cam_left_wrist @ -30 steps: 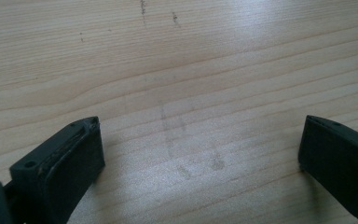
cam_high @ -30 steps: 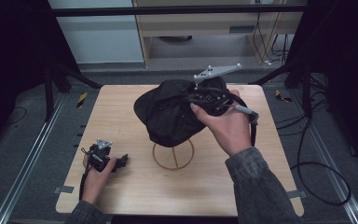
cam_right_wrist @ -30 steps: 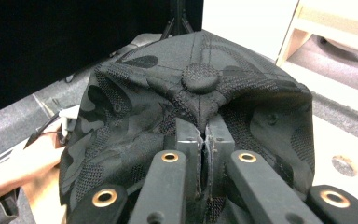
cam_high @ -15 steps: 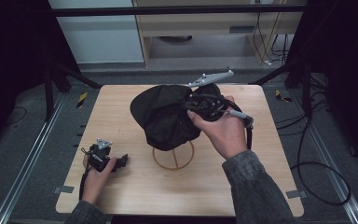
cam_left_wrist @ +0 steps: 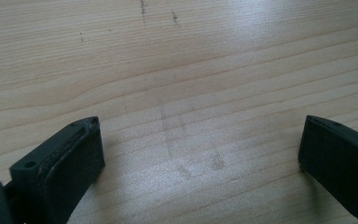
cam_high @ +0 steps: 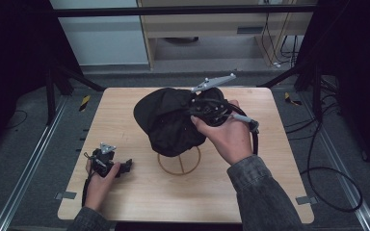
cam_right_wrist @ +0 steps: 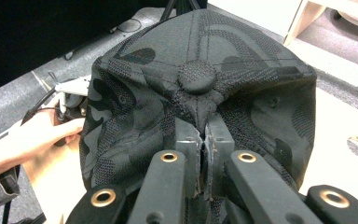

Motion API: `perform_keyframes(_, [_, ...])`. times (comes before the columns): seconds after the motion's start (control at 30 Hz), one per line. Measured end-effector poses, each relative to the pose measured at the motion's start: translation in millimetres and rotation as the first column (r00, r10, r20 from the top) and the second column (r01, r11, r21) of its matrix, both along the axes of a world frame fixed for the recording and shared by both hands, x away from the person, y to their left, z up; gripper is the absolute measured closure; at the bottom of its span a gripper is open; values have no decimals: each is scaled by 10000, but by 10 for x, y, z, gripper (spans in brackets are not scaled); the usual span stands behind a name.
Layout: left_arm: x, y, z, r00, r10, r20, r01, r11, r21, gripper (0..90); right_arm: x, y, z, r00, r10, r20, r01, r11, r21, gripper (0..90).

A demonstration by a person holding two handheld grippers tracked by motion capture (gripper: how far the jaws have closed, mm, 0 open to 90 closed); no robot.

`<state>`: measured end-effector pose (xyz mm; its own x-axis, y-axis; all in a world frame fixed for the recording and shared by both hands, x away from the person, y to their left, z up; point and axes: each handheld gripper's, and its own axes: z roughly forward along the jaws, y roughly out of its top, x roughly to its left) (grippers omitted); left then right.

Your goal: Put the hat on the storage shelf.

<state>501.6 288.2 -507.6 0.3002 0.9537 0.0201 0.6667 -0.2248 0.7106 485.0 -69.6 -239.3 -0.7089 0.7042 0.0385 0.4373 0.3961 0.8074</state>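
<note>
A black camouflage cap [cam_high: 168, 118] sits over a wooden stand whose ring base [cam_high: 178, 163] rests on the table's middle. My right gripper [cam_high: 197, 108] is shut on the cap's crown fabric; in the right gripper view its jaws pinch a fold of the cap [cam_right_wrist: 196, 93] just below the top button [cam_right_wrist: 196, 77]. My left gripper [cam_high: 124, 166] rests at the table's front left, held by a hand. Its jaws stand wide apart over bare wood [cam_left_wrist: 196, 116] with nothing between them; one finger [cam_left_wrist: 60, 163] is at the left, the other finger [cam_left_wrist: 340, 158] at the right.
The wooden table [cam_high: 270, 192] has edges on all sides, with dark floor and cables [cam_high: 327, 183] to the right. A cabinet [cam_high: 212, 29] stands behind the table. Black frame legs [cam_high: 58, 77] rise at the back corners.
The cap and my right gripper have shifted slightly to the left and down over the stand. The left gripper has stayed in place.
</note>
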Motion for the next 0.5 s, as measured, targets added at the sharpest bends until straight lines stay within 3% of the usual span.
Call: perform_keyframes(0.5, [0, 0, 0, 10000, 0, 0, 0, 10000, -2, 0, -63, -55, 63, 9999, -18, -158, 13, 9994, -357, 870])
